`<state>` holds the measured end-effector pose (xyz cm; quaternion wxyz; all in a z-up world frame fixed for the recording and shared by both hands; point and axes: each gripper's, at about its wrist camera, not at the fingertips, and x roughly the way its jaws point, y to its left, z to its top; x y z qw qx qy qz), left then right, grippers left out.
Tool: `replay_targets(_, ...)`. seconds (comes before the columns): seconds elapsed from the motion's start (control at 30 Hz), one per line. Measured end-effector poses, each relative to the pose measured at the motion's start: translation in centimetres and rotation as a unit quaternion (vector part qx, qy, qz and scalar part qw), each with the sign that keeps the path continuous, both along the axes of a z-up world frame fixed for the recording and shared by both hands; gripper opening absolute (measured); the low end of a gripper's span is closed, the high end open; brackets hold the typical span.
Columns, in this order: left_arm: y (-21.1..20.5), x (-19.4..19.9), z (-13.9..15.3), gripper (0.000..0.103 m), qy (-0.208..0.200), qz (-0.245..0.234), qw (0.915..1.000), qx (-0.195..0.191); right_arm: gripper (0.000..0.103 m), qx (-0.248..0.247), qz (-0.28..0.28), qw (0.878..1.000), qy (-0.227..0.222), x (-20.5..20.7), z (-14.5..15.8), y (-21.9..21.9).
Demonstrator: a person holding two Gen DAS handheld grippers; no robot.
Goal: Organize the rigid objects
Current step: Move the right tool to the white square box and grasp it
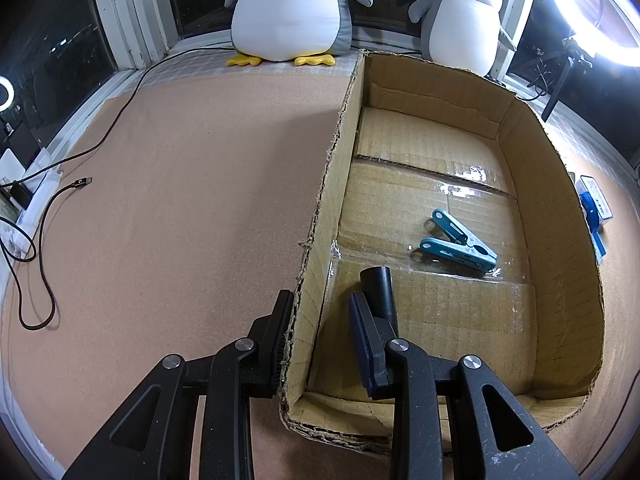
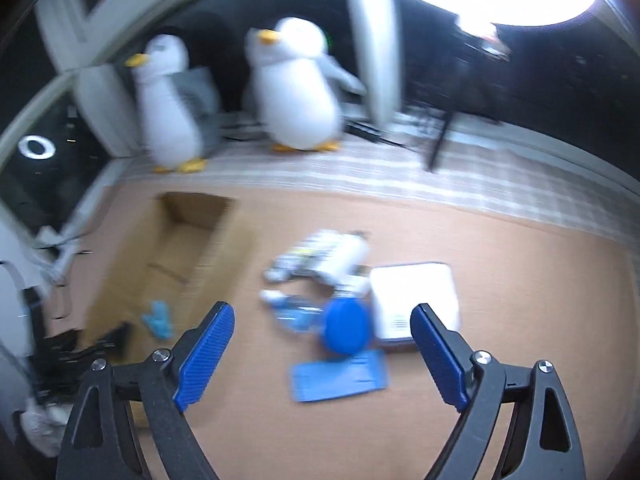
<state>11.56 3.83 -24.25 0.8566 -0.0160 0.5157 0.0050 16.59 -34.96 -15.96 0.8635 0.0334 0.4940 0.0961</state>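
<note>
Straddling the box wall [image 1: 324,216], our left gripper [image 1: 320,320] stands part-open, empty; closing could drag the cardboard. Our right gripper [image 2: 322,344], wide open and empty, blurs above the clutter, so it may miss the blue lid [image 2: 347,328].

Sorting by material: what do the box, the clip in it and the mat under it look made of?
Box: corrugated cardboard, matt brown, fluting at its torn edges.
Clip: likely moulded plastic, smooth teal.
Mat: possibly cork, speckled, matt tan.
</note>
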Motion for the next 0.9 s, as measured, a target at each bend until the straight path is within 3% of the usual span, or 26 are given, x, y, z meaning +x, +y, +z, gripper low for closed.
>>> replay_targets(0.2,-0.1,0.0,0.0,0.031,0.000,0.000,1.0000,0.001,0.087,-0.017,-0.028,0.998,0.047,2.5,-3.0,-2.9)
replay_targets(0.43,-0.1,0.0,0.0,0.031,0.000,0.000,1.0000,0.000,0.087,-0.029,-0.028,0.995,0.093,5.1,-5.4,-3.2)
replay_targets(0.9,-0.2,0.0,-0.1,0.031,0.001,0.001,1.0000,-0.001,0.087,-0.072,-0.014,0.989,0.130,6.8,-8.7,-2.8)
